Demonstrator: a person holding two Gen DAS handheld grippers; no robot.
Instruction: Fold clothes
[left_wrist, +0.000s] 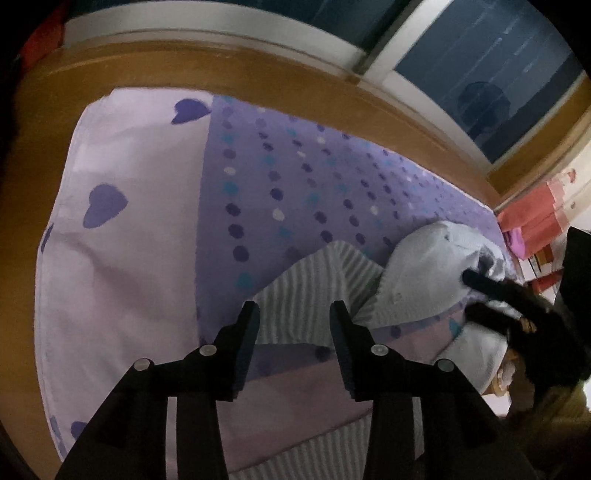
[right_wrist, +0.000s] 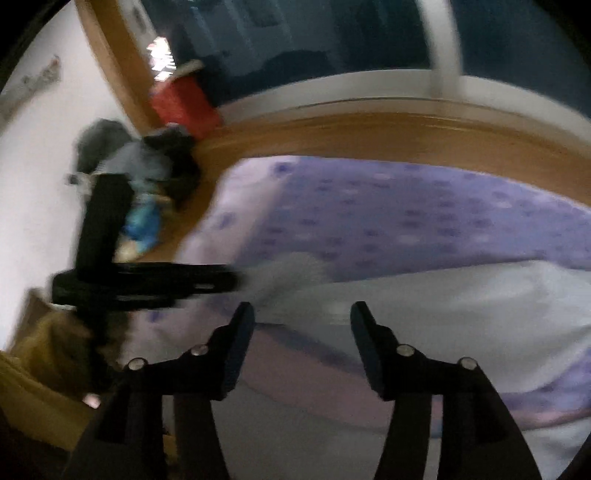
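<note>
Left wrist: tongs (left_wrist: 293, 314) parted and empty above the striped garment (left_wrist: 306, 291) on the bed (left_wrist: 295, 173), likely just let go; right wrist, blurred: tongs (right_wrist: 303, 314) parted wider, empty, over a pale garment (right_wrist: 461, 302) lying on the same bed.

Right wrist view motion-blurred, dark bundle (right_wrist: 147, 162) unidentifiable, striped garment (left_wrist: 314, 280) cut off below
</note>
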